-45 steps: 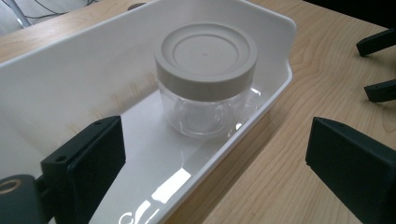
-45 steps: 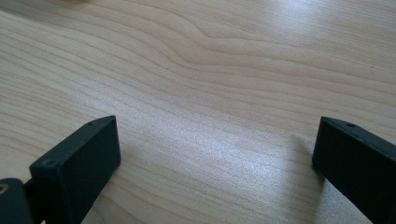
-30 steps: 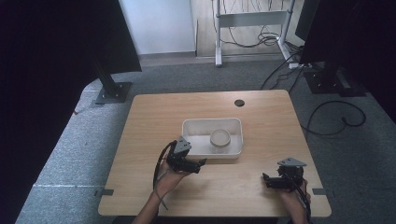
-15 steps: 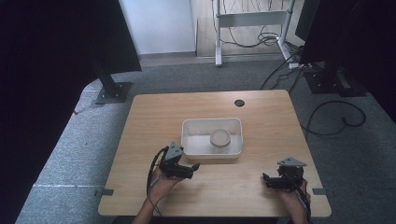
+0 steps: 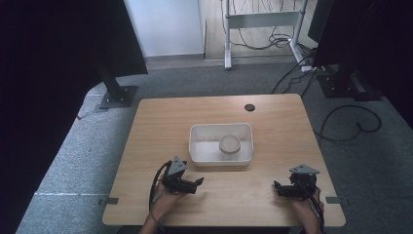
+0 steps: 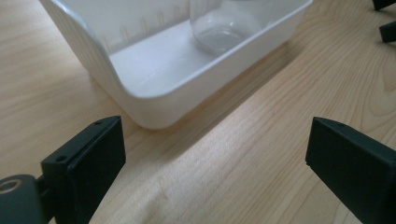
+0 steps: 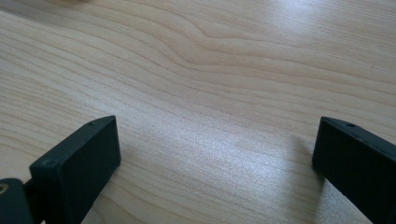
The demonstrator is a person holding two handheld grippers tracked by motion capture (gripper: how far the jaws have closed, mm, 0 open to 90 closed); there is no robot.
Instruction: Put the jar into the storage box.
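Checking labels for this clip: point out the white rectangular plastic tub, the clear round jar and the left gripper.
white rectangular plastic tub [image 5: 221, 160], high view, near rim
clear round jar [image 5: 229, 144], high view, its top
left gripper [image 5: 198, 182], high view, between jaw tips

My tabletop [image 5: 160, 122] is pale wood with a small dark round hole [image 5: 250, 107] near its far edge. A white plastic tub [image 5: 199, 146] sits directly on it around the middle, and a clear jar [image 5: 229, 145] stands inside the tub's right half.
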